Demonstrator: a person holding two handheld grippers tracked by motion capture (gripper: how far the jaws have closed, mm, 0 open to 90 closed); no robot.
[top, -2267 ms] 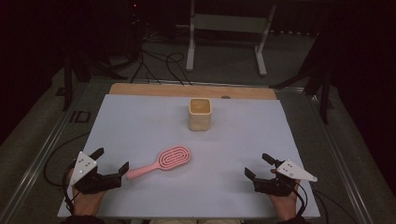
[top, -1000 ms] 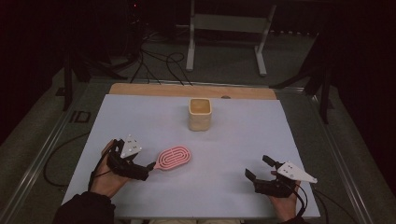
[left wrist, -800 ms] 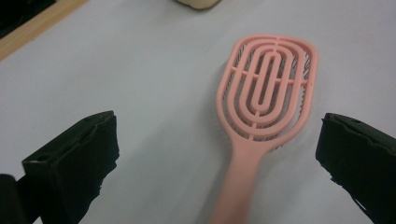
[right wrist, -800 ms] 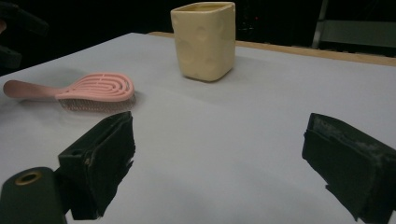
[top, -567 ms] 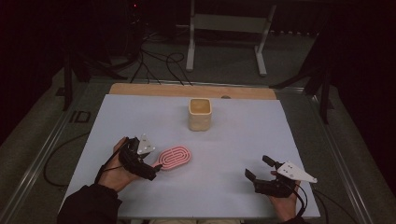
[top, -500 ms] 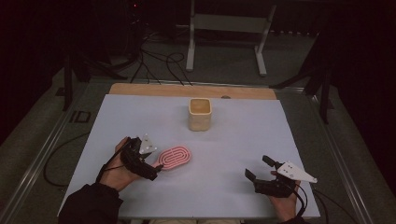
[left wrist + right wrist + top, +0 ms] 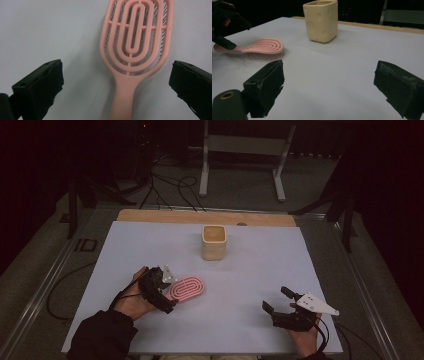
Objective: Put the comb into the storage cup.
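A pink vented hairbrush (image 7: 186, 288) lies bristles down on the white table, its handle pointing to the lower left. My left gripper (image 7: 166, 294) hangs open right over the handle; in the left gripper view the brush (image 7: 136, 50) runs up between the two wide-apart jaws, nothing touching it. A cream square cup (image 7: 214, 242) stands upright at the middle back. My right gripper (image 7: 276, 301) rests open near the front right edge, holding nothing. From the right gripper view the cup (image 7: 320, 20) and the brush (image 7: 263, 47) lie ahead, the brush to the left.
The white sheet (image 7: 260, 270) covers the table, with a strip of bare wood (image 7: 200, 216) along the far edge. Beyond it are cables and a metal stand (image 7: 242, 150) on the floor. Open surface lies between the brush and the right gripper.
My left gripper has moved from the front left corner rightward to the brush and now straddles its handle. The right gripper, brush and cup have stayed put.
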